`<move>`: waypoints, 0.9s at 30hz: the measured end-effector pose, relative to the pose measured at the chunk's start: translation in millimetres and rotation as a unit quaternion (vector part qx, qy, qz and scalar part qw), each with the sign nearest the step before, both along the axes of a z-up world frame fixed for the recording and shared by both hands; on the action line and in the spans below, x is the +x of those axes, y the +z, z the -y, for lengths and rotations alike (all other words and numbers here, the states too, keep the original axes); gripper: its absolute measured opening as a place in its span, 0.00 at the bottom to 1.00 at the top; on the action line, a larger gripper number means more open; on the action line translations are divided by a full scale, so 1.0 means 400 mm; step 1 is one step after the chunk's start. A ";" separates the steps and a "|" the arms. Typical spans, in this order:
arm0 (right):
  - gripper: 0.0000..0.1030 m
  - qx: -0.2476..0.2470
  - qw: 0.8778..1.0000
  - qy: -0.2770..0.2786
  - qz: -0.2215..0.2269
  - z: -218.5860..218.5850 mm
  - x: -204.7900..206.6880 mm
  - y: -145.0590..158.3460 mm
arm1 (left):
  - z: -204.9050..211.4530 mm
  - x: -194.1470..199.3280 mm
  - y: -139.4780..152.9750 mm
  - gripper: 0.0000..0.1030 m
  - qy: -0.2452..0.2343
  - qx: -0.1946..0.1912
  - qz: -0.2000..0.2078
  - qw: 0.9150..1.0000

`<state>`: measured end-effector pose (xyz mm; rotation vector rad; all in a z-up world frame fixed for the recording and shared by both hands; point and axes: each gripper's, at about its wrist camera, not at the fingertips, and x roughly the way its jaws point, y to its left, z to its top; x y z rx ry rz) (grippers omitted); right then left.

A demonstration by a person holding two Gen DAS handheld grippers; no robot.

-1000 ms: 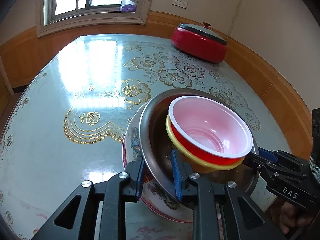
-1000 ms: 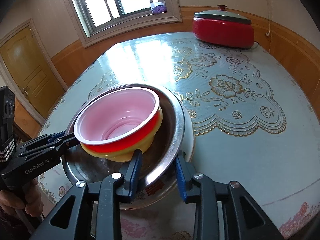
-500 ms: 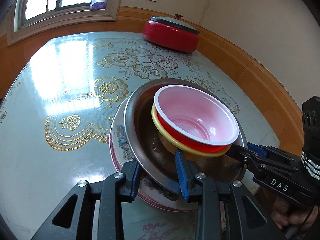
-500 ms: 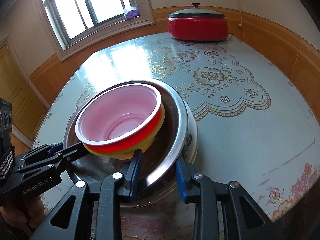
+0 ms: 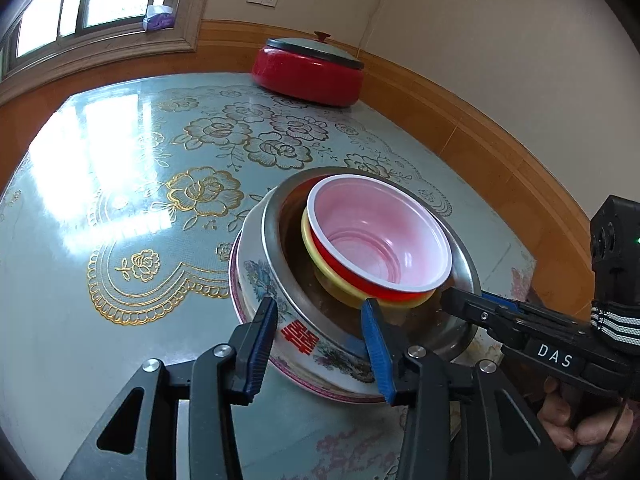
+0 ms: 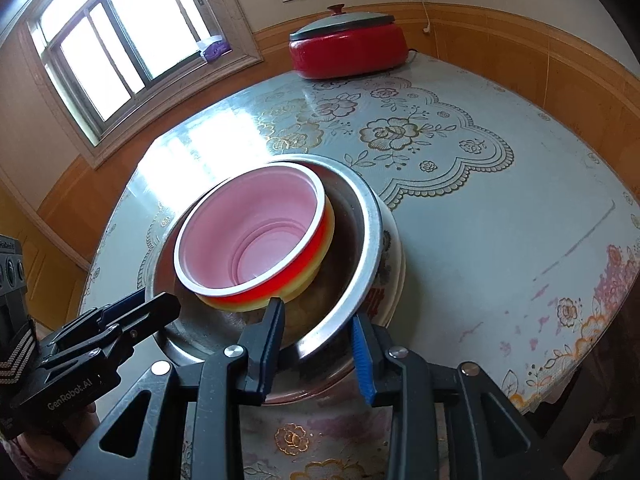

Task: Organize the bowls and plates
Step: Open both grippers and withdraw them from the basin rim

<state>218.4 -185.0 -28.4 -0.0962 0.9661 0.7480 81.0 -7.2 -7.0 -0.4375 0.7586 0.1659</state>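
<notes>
A stack stands near the table's front edge: a red bowl with a pink inside point(image 5: 380, 236) point(image 6: 256, 232) sits in a yellow bowl point(image 5: 320, 264) point(image 6: 324, 248), inside a steel bowl point(image 5: 276, 240) point(image 6: 368, 240), inside a white flowered ceramic bowl point(image 5: 256, 276) point(image 6: 394, 256). My left gripper point(image 5: 320, 344) has one finger outside the ceramic bowl and one inside the steel bowl, jaws apart. My right gripper point(image 6: 320, 344) straddles the steel bowl's rim on the opposite side, jaws apart. Each gripper shows in the other's view, the right point(image 5: 456, 300) and the left point(image 6: 160, 308).
A red electric pot with a grey lid point(image 5: 308, 72) point(image 6: 348, 48) stands at the table's far edge by the wall. The round table point(image 5: 120, 184) point(image 6: 500, 216) has a glossy blue cloth with gold flowers. A window lies beyond.
Both grippers' jaws have widened around the stack's rims, and the stack has come down to rest on the table. Both cameras have tilted.
</notes>
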 end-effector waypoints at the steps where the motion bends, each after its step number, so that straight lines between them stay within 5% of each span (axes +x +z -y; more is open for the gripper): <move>1: 0.32 0.003 1.000 -0.006 0.003 0.002 -0.007 0.000 | -0.004 -0.005 0.000 0.45 -0.001 0.000 0.003 1.000; 15: 0.34 0.005 0.989 -0.082 0.119 0.028 -0.157 0.029 | -0.031 -0.065 0.012 0.56 -0.014 0.010 0.016 1.000; 22: 0.43 0.004 0.982 -0.081 0.171 0.012 -0.212 0.050 | -0.026 -0.095 0.012 0.60 0.025 0.045 0.005 0.999; 24: 0.57 0.003 0.978 -0.078 0.192 0.004 -0.222 0.061 | -0.014 -0.111 0.020 0.71 0.037 0.068 0.011 0.997; 27: 0.60 -0.014 0.968 -0.087 0.234 -0.018 -0.217 0.102 | 0.003 -0.127 0.031 0.84 0.055 0.093 0.008 0.994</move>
